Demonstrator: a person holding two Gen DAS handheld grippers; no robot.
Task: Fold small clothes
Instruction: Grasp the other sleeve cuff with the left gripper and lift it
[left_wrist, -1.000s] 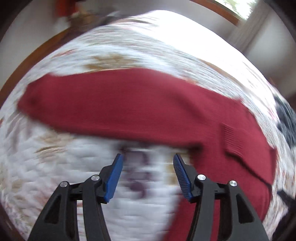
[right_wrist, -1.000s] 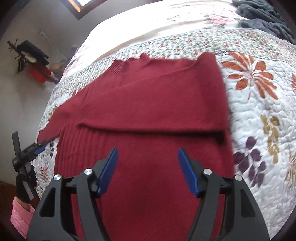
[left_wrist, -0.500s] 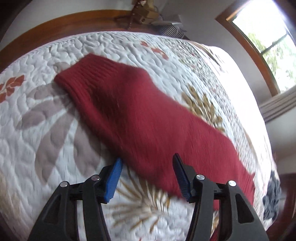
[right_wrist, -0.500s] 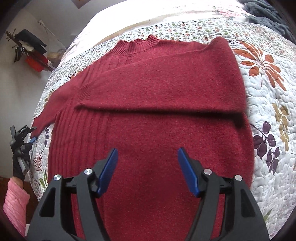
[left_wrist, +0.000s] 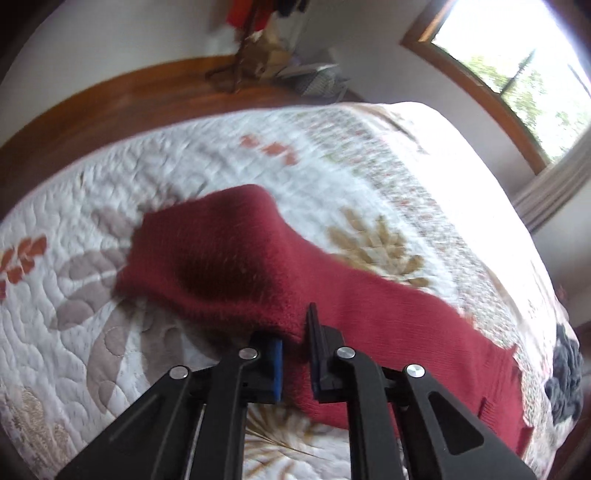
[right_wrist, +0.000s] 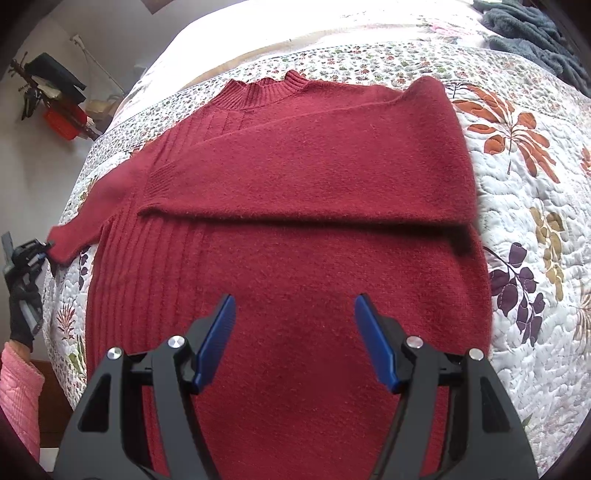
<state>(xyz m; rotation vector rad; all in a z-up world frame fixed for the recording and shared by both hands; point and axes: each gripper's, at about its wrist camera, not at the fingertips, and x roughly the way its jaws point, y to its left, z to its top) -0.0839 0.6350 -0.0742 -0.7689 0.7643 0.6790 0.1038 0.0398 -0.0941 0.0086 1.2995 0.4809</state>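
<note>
A dark red knit sweater lies flat on a quilted bed, its right sleeve folded across the chest. Its left sleeve stretches out over the quilt. My left gripper is shut on that sleeve's edge, which bunches up and lifts off the quilt. In the right wrist view the left gripper shows at the far left, at the sleeve's cuff. My right gripper hovers open above the sweater's lower body with nothing between its fingers.
The floral quilt covers the bed; its left edge drops to a wooden floor. A dark grey blanket lies at the head. A stand with clothes is by the wall. A pink sleeve is at lower left.
My left gripper went from open beside the sleeve to shut on its edge, and the sleeve has lifted and bunched. The right gripper has drawn slightly closer to the sweater, still open.
</note>
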